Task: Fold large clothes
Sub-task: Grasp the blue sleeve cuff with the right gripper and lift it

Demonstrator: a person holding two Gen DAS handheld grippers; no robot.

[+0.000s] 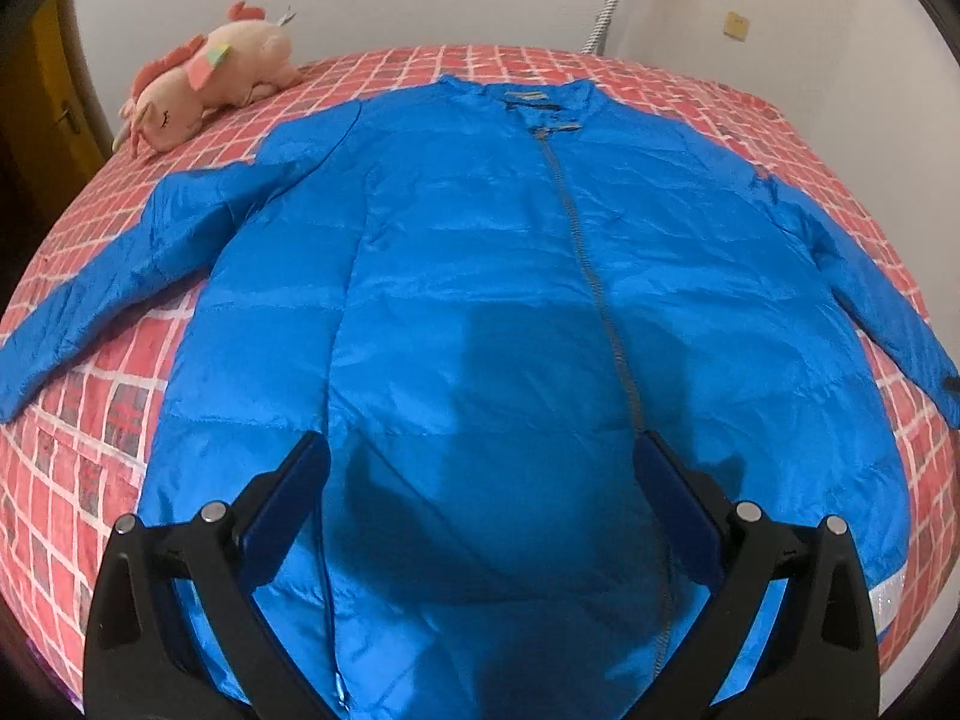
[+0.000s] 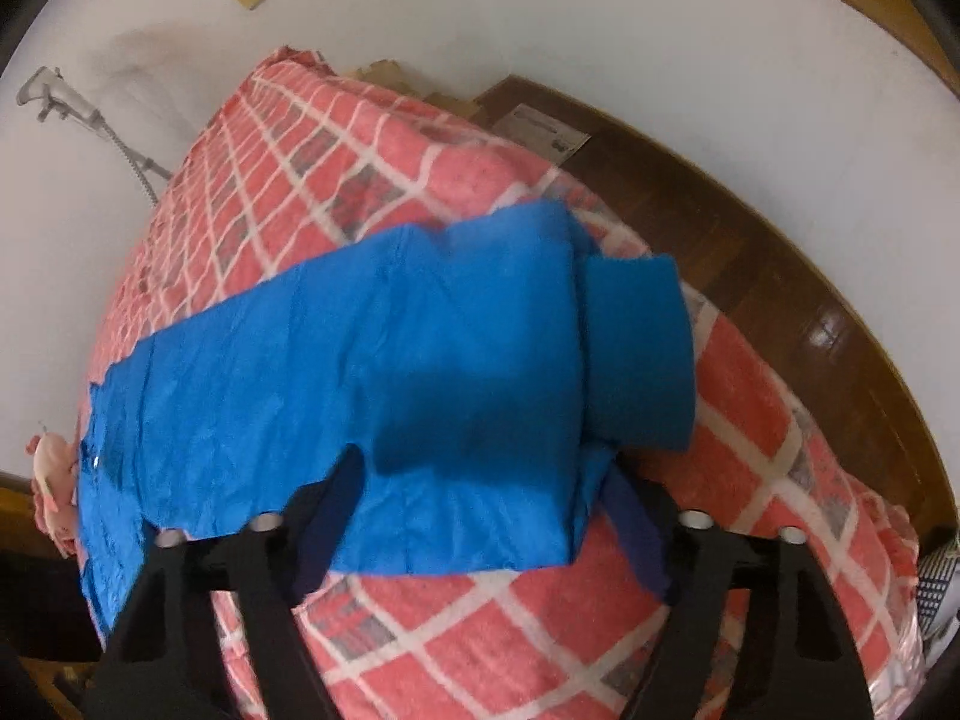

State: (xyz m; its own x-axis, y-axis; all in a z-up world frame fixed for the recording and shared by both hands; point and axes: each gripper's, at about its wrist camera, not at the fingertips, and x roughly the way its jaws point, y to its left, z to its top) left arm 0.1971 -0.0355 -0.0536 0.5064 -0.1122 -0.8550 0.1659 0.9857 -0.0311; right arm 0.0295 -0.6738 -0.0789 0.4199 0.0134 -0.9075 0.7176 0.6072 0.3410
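A large blue padded jacket [image 1: 480, 270] lies front up and zipped on a bed, collar at the far side and both sleeves spread out. My left gripper [image 1: 483, 444] hovers open over the lower part of the jacket's body, with nothing between its fingers. In the right wrist view the jacket's right sleeve [image 2: 450, 330] runs across the bed and ends in a darker blue cuff [image 2: 636, 348]. My right gripper [image 2: 483, 468] straddles that sleeve just short of the cuff, one finger on each side. Its jaws stand apart and the fabric between them lies flat.
The bed carries a red and white checked blanket [image 1: 72, 450]. A pink plush toy [image 1: 204, 78] lies at the far left corner. Beyond the bed's right edge is dark wooden floor [image 2: 750, 252]. A white wall with a grey hose [image 1: 612, 0] stands behind.
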